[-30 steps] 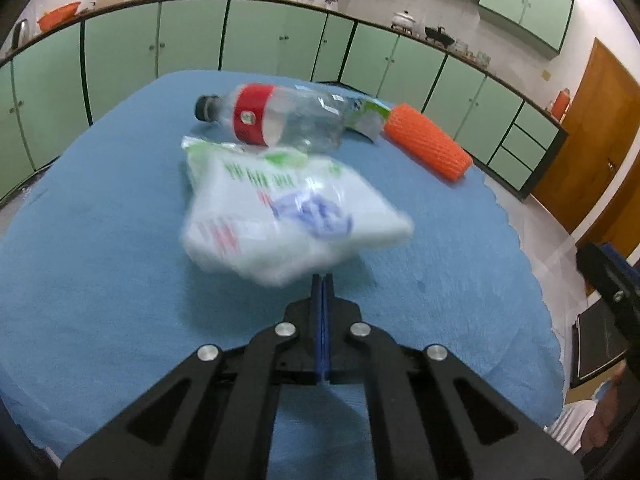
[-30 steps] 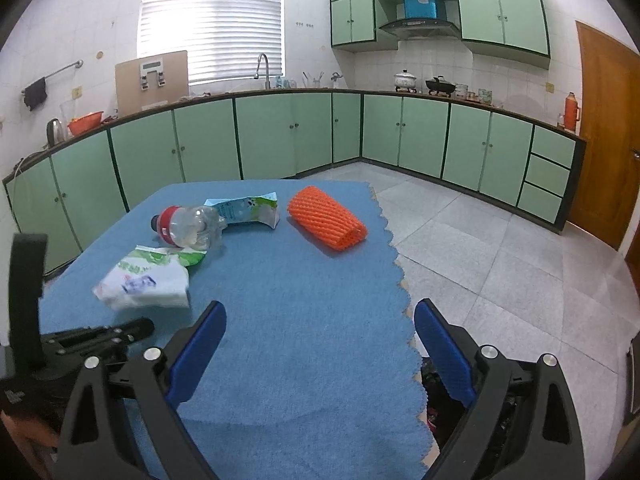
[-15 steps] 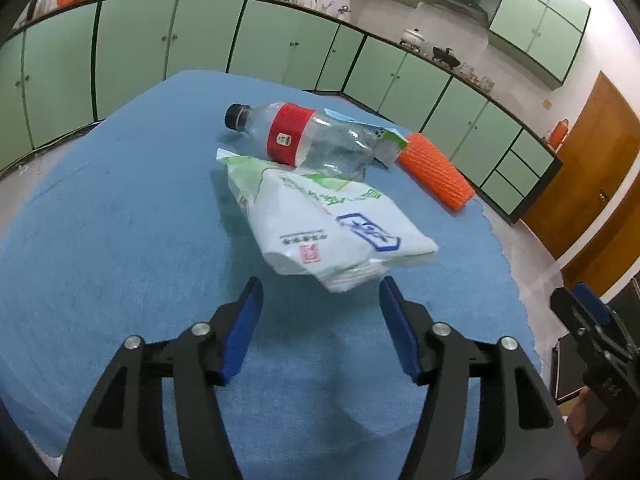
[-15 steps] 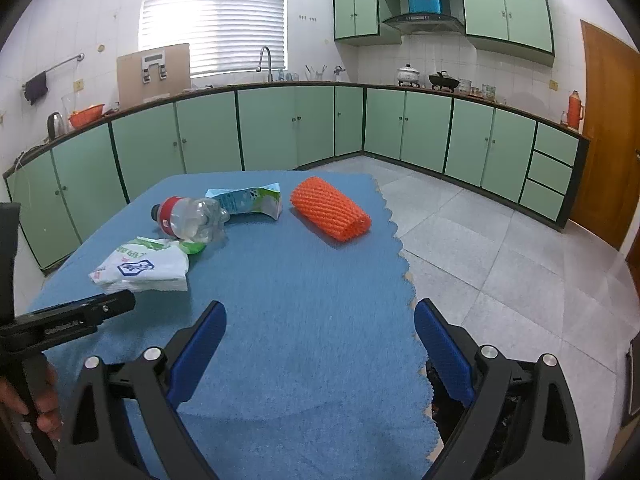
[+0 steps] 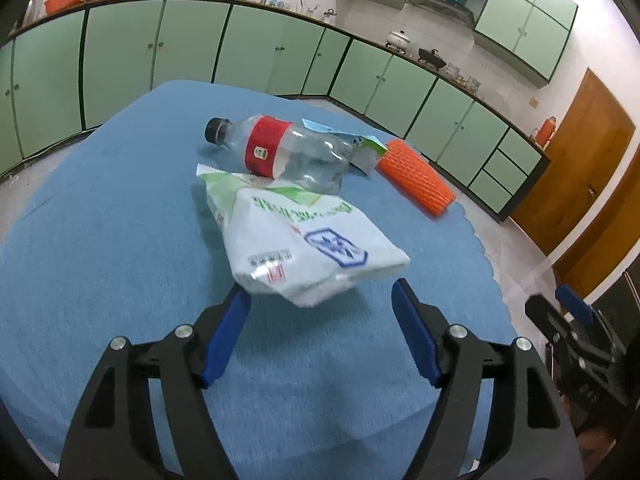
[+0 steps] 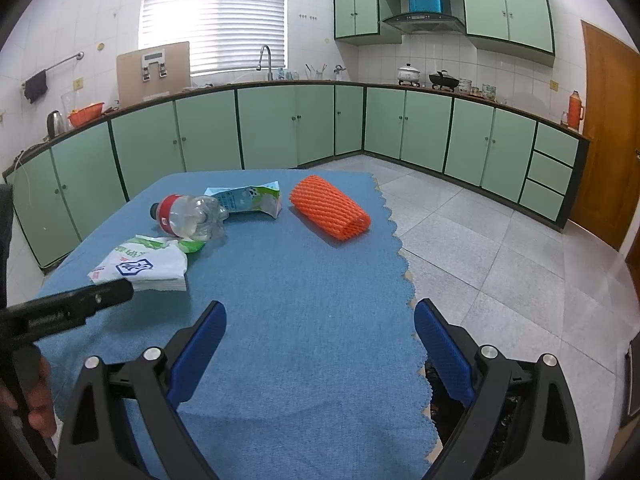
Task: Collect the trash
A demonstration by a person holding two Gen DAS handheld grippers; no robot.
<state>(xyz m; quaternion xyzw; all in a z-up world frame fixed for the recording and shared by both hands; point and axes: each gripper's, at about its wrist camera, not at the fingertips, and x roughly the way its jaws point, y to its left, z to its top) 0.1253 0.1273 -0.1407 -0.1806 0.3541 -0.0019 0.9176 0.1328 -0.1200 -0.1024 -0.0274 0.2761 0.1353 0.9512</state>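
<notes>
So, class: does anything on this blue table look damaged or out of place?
Yes. The clear bottle lies on its side, dented. The milk carton is flattened. The white bag is empty and crumpled. An orange foam net lies loose.

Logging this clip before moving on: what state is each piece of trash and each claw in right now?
White bag: lying flat, free.
Plastic bottle: capped, on its side.
Carton: flattened, behind bottle.
Orange foam net: lying apart.
Left claw: jaws opening, empty.
Right claw: open, empty.
</notes>
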